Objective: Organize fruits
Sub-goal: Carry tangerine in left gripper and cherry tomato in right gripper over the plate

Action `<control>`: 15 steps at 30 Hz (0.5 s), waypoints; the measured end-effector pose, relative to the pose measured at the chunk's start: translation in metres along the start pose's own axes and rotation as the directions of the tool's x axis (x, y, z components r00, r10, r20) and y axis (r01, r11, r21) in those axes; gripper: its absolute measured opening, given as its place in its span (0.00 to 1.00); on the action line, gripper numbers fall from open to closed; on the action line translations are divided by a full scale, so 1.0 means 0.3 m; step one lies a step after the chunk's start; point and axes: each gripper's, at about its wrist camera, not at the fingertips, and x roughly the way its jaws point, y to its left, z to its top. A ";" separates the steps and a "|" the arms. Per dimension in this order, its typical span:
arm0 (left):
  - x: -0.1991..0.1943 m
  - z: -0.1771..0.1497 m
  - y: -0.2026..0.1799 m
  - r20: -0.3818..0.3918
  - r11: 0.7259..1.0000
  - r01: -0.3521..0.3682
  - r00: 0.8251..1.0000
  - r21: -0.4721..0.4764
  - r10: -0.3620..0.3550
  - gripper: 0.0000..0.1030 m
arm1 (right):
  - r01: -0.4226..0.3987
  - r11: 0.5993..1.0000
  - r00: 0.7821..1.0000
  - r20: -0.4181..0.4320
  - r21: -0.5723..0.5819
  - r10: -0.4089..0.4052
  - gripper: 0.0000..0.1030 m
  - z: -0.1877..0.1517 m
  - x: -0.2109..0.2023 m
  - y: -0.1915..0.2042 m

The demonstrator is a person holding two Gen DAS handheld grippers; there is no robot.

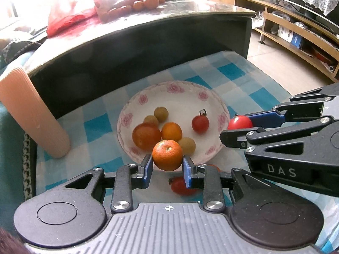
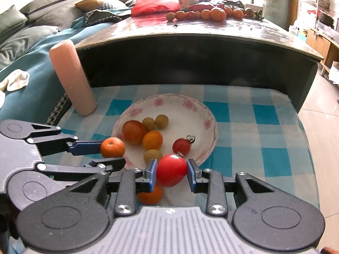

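Gripping an orange (image 1: 167, 155) in my left claw (image 1: 167, 165), stem end facing me, at the plate's (image 1: 222, 114) near rim; my right claw (image 2: 171, 172) clamps a tomato (image 2: 171, 170), long axis tilted, beside it.

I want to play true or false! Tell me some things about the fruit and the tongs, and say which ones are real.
1. The left tongs hold an orange. True.
2. The right tongs hold a banana. False: they hold a red tomato.
3. The plate has pink flowers on its rim. True.
4. The plate has nothing in it. False: it holds several fruits, among them a small tomato with a stem.
5. The cloth is red and white. False: it is blue and white checks.
6. A pink roll stands beside the plate. True.
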 end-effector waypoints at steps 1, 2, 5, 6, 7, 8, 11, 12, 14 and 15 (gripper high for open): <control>0.001 0.005 0.002 0.004 1.000 -0.002 1.000 -0.001 0.002 0.35 | 0.001 1.000 1.000 0.004 0.006 -0.001 0.45 0.004 0.001 -0.003; 0.002 0.010 0.003 0.006 1.000 -0.004 1.000 -0.003 0.004 0.35 | 0.001 1.000 1.000 0.007 0.011 -0.001 0.45 0.007 0.003 -0.006; 0.010 0.023 0.007 0.009 1.000 -0.009 1.000 -0.008 0.009 0.35 | 0.005 1.000 1.000 0.012 0.022 -0.005 0.45 0.018 0.011 -0.013; 0.012 0.027 0.008 0.011 1.000 -0.011 1.000 -0.009 0.011 0.35 | 0.007 1.000 1.000 0.014 0.024 -0.008 0.45 0.022 0.012 -0.015; 0.014 0.031 0.008 0.012 1.000 -0.013 1.000 -0.010 0.013 0.35 | 0.008 1.000 1.000 0.016 0.026 -0.009 0.45 0.025 0.013 -0.017; 0.015 0.034 0.008 0.014 1.000 -0.014 1.000 -0.009 0.014 0.35 | 0.008 1.000 1.000 0.018 0.028 -0.008 0.45 0.028 0.014 -0.020; 0.020 0.042 0.013 0.016 1.000 -0.015 1.000 -0.009 0.015 0.35 | 0.008 0.999 1.000 0.021 0.036 -0.009 0.45 0.036 0.020 -0.025; 0.022 0.045 0.013 0.016 1.000 -0.017 1.000 -0.010 0.017 0.35 | 0.010 0.999 1.000 0.023 0.036 -0.011 0.45 0.040 0.021 -0.025; 0.028 0.053 0.016 0.017 1.000 -0.021 1.000 -0.011 0.022 0.35 | 0.012 0.999 1.000 0.025 0.035 -0.013 0.45 0.048 0.028 -0.026; 0.029 0.055 0.018 0.018 1.000 -0.022 1.000 -0.013 0.022 0.35 | 0.012 0.999 1.000 0.026 0.035 -0.013 0.45 0.051 0.031 -0.026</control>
